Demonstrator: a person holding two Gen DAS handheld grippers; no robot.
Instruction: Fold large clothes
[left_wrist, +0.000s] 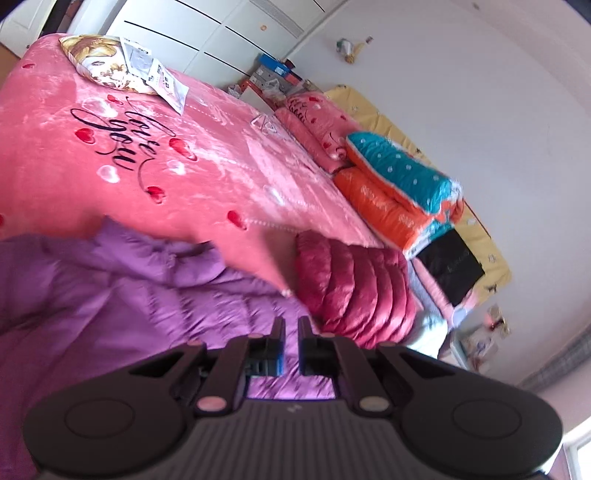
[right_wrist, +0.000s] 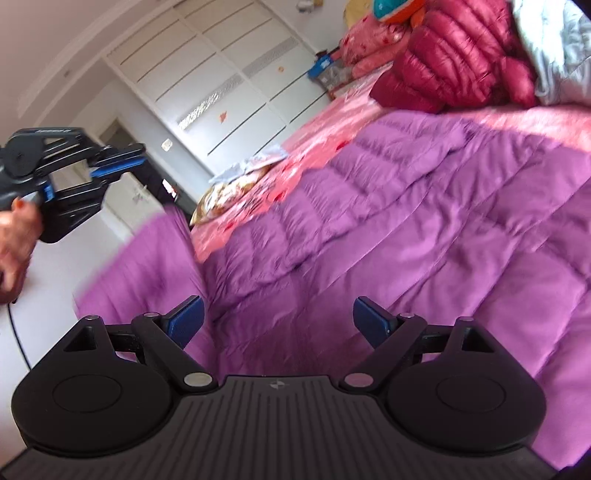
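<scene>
Right now my right gripper (right_wrist: 277, 320) is spread wide above the purple down coat (right_wrist: 406, 221); my left gripper (left_wrist: 291, 334) is nearly pressed together, pinching nothing I can see. Coat lies flat on the pink blanket (left_wrist: 207, 155), near a red puffer jacket (left_wrist: 354, 284).

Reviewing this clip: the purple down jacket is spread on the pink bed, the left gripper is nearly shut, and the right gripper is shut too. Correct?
Not quite. The right gripper is open: the right wrist view shows its blue-padded fingers wide apart over the purple down jacket. The rest holds: jacket on the pink bed, left gripper nearly shut.
</scene>
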